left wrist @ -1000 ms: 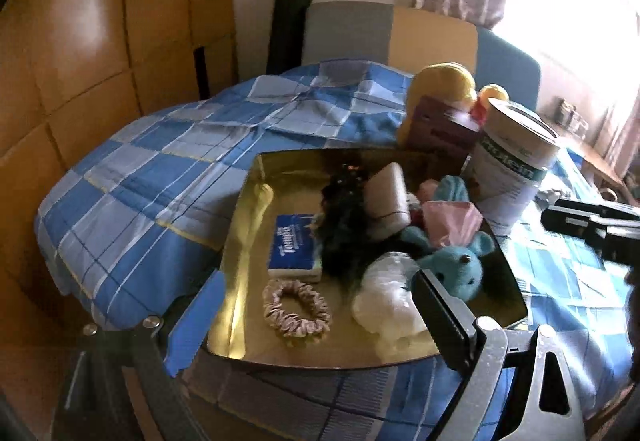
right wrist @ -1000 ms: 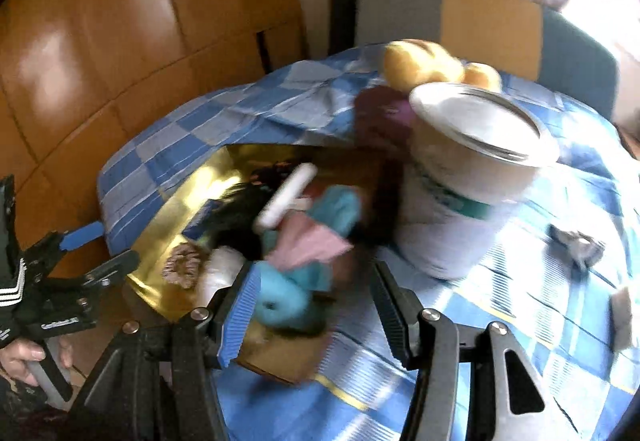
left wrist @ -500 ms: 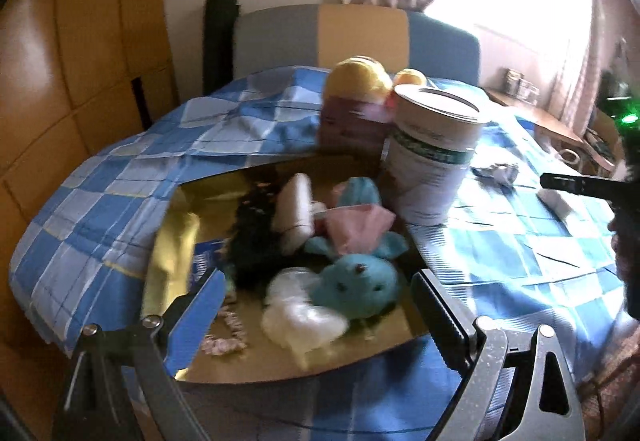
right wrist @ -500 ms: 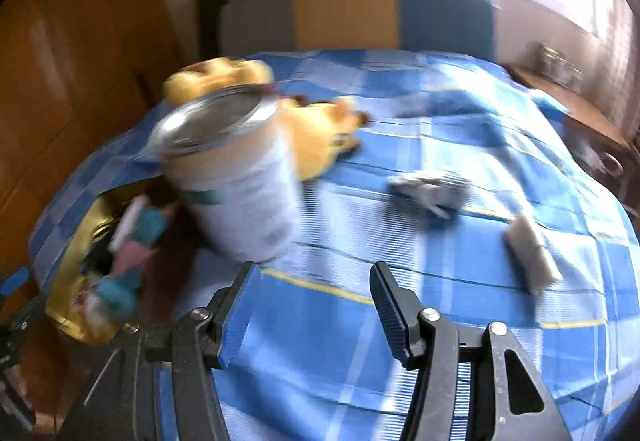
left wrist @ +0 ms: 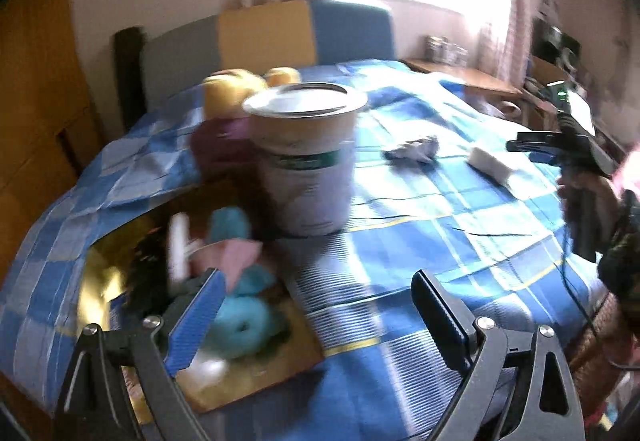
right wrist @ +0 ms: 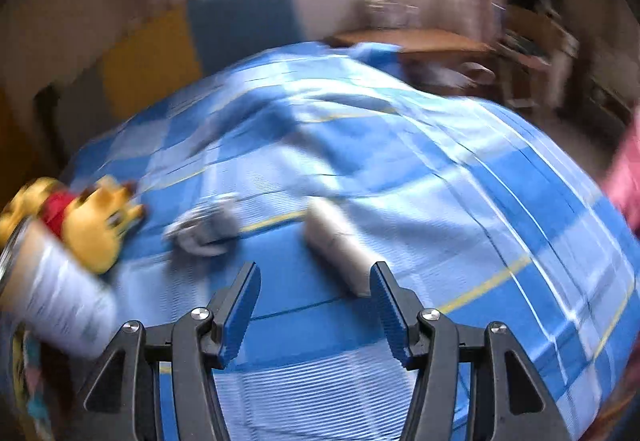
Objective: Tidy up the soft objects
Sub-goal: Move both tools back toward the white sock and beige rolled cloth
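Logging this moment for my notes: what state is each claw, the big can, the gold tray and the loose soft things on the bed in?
Left claw: open, empty.
Right claw: open, empty.
Can: upright, lid on.
Gold tray: flat on the bed, holding soft toys.
Teal plush: lying in the tray.
Yellow plush: lying on the bed behind the can.
White roll: lying on the blanket, just ahead of the right claw.
Grey crumpled cloth: loose on the blanket.

Teal plush (left wrist: 240, 329) in gold tray (left wrist: 96, 281); white roll (right wrist: 340, 245) on bedspread.
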The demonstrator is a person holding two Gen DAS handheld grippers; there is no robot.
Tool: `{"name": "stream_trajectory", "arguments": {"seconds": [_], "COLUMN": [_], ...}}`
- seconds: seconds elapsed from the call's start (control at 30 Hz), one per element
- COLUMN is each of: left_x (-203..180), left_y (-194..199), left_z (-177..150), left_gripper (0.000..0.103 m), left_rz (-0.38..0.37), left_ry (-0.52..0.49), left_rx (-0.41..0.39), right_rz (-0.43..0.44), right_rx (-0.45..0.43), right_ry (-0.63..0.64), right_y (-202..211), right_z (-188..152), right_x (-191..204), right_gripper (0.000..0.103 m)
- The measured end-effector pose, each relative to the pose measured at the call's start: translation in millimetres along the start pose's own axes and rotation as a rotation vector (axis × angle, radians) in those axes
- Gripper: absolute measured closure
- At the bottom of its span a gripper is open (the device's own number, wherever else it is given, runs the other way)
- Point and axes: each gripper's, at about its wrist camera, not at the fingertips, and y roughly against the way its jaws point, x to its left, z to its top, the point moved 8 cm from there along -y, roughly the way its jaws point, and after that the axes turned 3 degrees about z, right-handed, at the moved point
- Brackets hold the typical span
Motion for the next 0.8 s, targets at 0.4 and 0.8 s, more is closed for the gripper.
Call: {"name": "stream_trajectory", "arguments": {"seconds": [0.4, 0.8], "left_x": [-85.5, -132.3], "left_y": [-66.5, -139.0], "left_z": [33.7, 81.2], "left_gripper": [0.011, 0.016], "left_rz": [-0.141, -0.17], "left_ry": [-0.104, -0.115], "left_rx": [0.071, 0.118], "right_rz": [0.046, 0.093], "right_rx": [0.085, 0.157], "right_ry": [-0.196, -0.296], "right_y": [-9.1, -16.4], "right_z": [-2.8, -12.3], "right_x": [-31.9, -42.5], "right_gripper": [0.045, 0.045]}}
